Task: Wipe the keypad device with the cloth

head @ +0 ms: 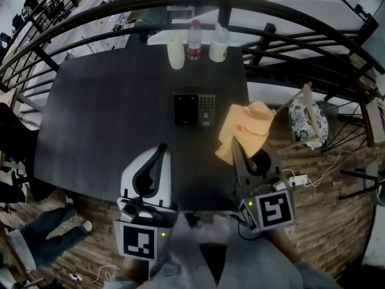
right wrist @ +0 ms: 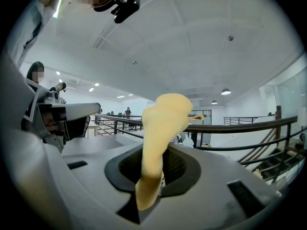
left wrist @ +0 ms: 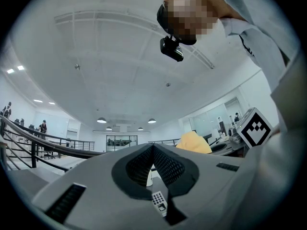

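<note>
The black keypad device lies flat in the middle of the dark table. My right gripper is shut on the yellow cloth, which hangs in a bunch just right of the device, apart from it. In the right gripper view the cloth rises from between the closed jaws. My left gripper is shut with nothing in it, near the table's front edge and short of the device. A small part of the keypad device shows below the left jaws.
At the table's far edge stand a white cup, a clear bottle with a red label and a white container. Black railings curve behind the table. A patterned bag sits on a chair at the right.
</note>
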The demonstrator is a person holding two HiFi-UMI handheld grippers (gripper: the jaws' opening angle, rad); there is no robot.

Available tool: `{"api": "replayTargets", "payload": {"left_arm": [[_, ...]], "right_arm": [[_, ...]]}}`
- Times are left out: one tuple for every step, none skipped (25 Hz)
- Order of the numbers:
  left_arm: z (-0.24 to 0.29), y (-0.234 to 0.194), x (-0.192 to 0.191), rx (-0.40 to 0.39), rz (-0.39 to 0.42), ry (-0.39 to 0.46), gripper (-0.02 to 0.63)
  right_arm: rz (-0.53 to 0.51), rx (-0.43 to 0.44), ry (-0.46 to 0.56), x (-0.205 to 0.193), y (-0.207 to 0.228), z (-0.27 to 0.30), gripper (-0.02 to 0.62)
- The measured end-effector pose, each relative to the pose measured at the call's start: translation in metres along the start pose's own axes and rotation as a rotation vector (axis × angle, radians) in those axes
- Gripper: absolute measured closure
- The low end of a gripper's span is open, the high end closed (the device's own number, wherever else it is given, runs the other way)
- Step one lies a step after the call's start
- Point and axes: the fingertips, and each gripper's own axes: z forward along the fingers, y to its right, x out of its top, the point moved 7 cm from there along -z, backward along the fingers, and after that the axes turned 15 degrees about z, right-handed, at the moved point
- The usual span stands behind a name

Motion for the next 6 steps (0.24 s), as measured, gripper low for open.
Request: {"api": "replayTargets", "payload": {"left_arm": [[0.0001, 0.0003, -0.0002, 0.000, -0.001, 0.000, 0.594], [0.0000, 0.0003, -0.0005, 0.000, -0.001, -0.001, 0.594], [0.0000, 0.0001, -0.0006, 0.001, -0.002, -0.001, 0.594], [0.0000, -0.0002, -0.0006, 0.001, -0.002, -0.001, 0.594], [0.0000, -0.0006, -0.0006, 0.002, -0.002, 0.000, 0.594], [0.0000, -0.0010, -0.0005, 0.003, -0.002, 0.001, 0.594]], "right_arm": [[0.001, 0.000, 0.000, -0.0003, 0.0002, 0.0000, 0.526], [0.002, -0.001, 0.000, -0.0006, 0.0003, 0.0000, 0.526], [0.004, -0.002, -0.001, -0.0008, 0.0003, 0.0001, 0.526], [0.005, -0.002, -0.002, -0.0010, 0.0002, 0.0003, 0.526], [0.005, -0.003, -0.003, -0.0012, 0.0001, 0.0004, 0.526], [0.005, -0.003, -0.005, -0.0014, 0.0001, 0.0006, 0.526]]}}
